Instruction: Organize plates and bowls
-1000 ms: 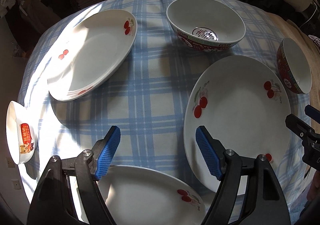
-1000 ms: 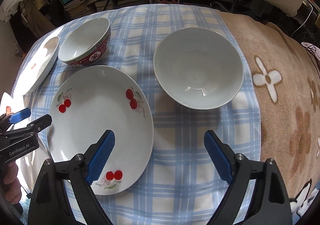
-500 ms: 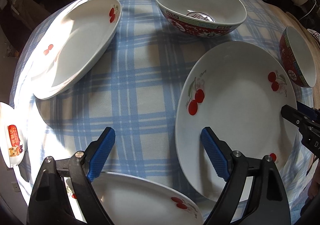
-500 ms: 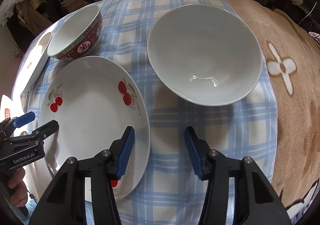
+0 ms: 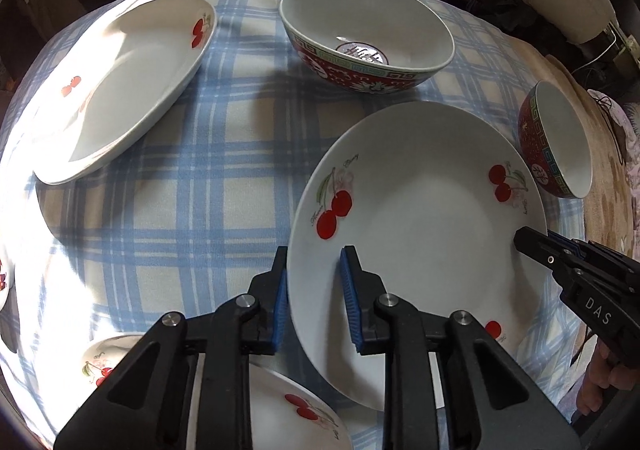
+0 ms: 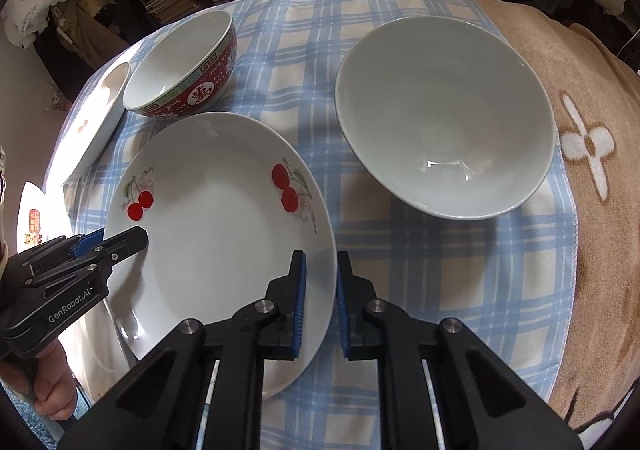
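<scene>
A white cherry plate (image 5: 424,234) lies on the blue checked cloth; it also shows in the right wrist view (image 6: 216,246). My left gripper (image 5: 314,298) is shut on its left rim, one pad above and one below. My right gripper (image 6: 320,302) is shut on its right rim and appears from the side in the left wrist view (image 5: 536,246). The left gripper appears in the right wrist view (image 6: 120,242). A red patterned bowl (image 5: 366,36) stands behind the plate. A large plain white bowl (image 6: 444,114) stands to the right.
A second cherry plate (image 5: 120,86) sits at the far left and a third (image 5: 288,410) lies under my left gripper. A smaller red bowl (image 5: 556,138) stands at the right. A brown flowered blanket (image 6: 592,170) covers the right side. Clutter fills the background.
Both grippers moved in onto the cherry plate and closed on opposite rims; a second ago both were open and clear of it.
</scene>
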`<action>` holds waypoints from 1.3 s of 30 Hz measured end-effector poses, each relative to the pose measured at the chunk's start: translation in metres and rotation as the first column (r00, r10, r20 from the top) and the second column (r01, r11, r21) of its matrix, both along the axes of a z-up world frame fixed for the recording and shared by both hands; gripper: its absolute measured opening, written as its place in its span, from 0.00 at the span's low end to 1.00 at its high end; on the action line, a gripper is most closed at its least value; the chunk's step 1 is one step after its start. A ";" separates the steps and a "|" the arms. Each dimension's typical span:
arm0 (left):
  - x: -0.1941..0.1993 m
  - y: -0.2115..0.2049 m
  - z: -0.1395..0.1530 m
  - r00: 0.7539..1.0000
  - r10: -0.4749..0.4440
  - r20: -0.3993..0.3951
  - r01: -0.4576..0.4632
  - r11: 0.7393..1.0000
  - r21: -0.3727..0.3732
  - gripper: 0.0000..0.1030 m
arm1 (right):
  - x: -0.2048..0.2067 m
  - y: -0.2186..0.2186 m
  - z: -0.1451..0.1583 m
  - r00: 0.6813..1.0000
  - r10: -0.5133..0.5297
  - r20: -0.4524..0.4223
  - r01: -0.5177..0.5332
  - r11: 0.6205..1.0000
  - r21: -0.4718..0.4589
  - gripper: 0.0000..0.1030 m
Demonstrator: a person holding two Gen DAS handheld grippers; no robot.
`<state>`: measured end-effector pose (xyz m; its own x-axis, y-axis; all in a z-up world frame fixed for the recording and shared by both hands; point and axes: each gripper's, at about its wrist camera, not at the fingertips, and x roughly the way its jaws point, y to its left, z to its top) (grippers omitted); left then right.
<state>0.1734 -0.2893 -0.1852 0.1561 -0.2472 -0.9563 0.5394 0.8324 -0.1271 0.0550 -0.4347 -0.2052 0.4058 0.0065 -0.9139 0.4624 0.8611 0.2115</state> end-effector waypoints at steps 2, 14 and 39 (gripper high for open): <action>-0.002 0.001 0.003 1.000 -0.010 0.006 0.010 1.000 0.001 0.23 | -0.003 0.001 0.007 1.000 -0.009 0.014 0.009 1.000 -0.012 0.13; -0.008 0.015 0.030 0.998 -0.031 0.056 0.031 0.999 0.008 0.23 | -0.016 0.012 0.038 0.995 -0.016 0.100 0.019 0.999 -0.026 0.10; -0.045 0.100 0.061 0.984 -0.014 0.177 -0.012 0.990 0.142 0.23 | -0.030 0.089 0.062 0.980 0.072 0.186 -0.083 0.995 0.054 0.10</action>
<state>0.1280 -0.1892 -0.1245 0.3263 -0.1115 -0.9387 0.5438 0.8344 0.0899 0.0248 -0.3453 -0.1436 0.5629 0.0979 -0.8207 0.3430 0.8758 0.3397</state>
